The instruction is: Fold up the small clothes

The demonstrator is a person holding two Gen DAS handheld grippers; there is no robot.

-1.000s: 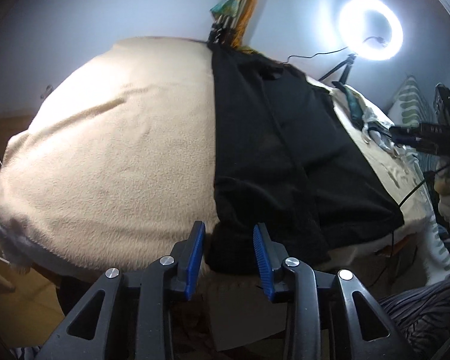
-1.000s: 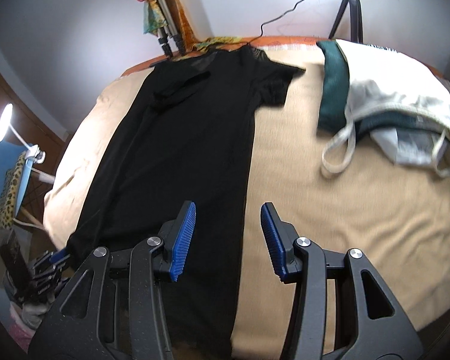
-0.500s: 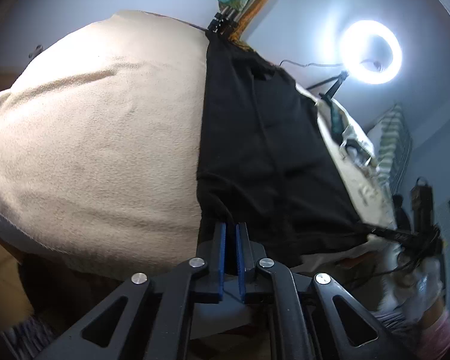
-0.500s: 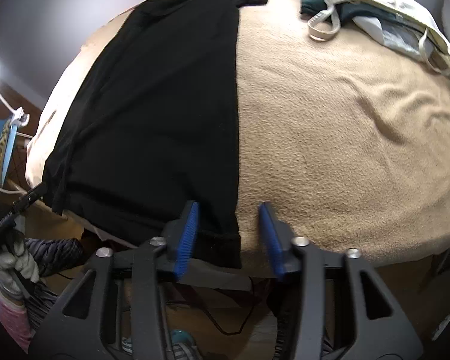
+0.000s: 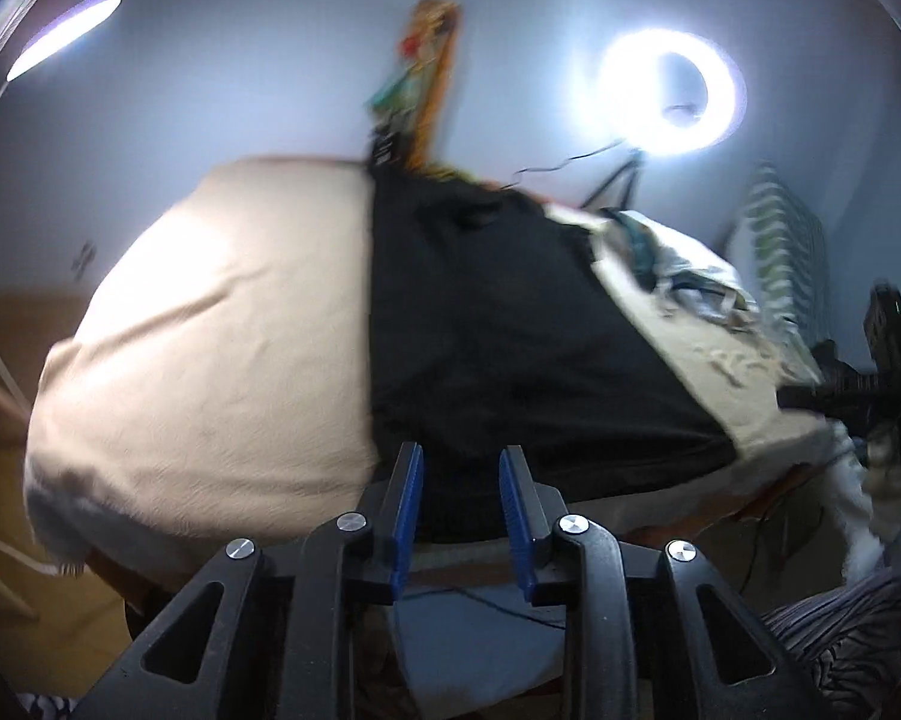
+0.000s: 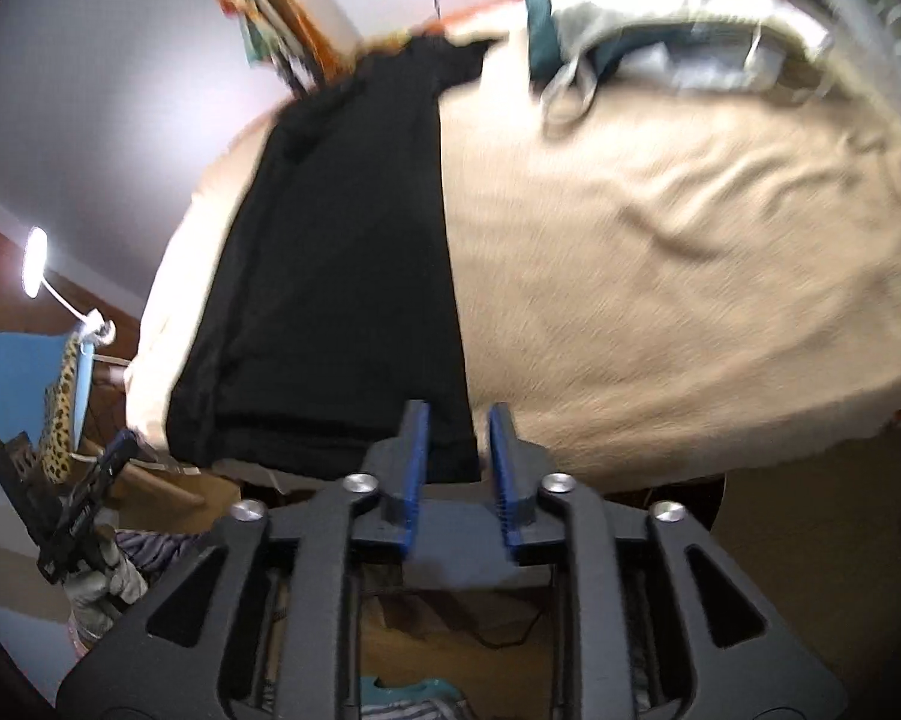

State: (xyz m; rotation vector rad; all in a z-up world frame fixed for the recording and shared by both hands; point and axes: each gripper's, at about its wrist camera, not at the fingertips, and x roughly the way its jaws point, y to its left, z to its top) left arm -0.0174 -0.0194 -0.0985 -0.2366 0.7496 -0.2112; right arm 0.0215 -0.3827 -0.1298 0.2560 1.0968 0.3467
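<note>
While the long black cotton garment lies lengthwise on the beige fleece blanket, its near hem sits between both half-spread pairs of jaws, left gripper and right gripper, which have just been opening.

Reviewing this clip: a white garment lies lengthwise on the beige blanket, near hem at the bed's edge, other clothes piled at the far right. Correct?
Not quite. The garment is black, not white, as the right wrist view shows. The rest holds: it lies lengthwise on the beige blanket, with other clothes piled at the far right.
</note>
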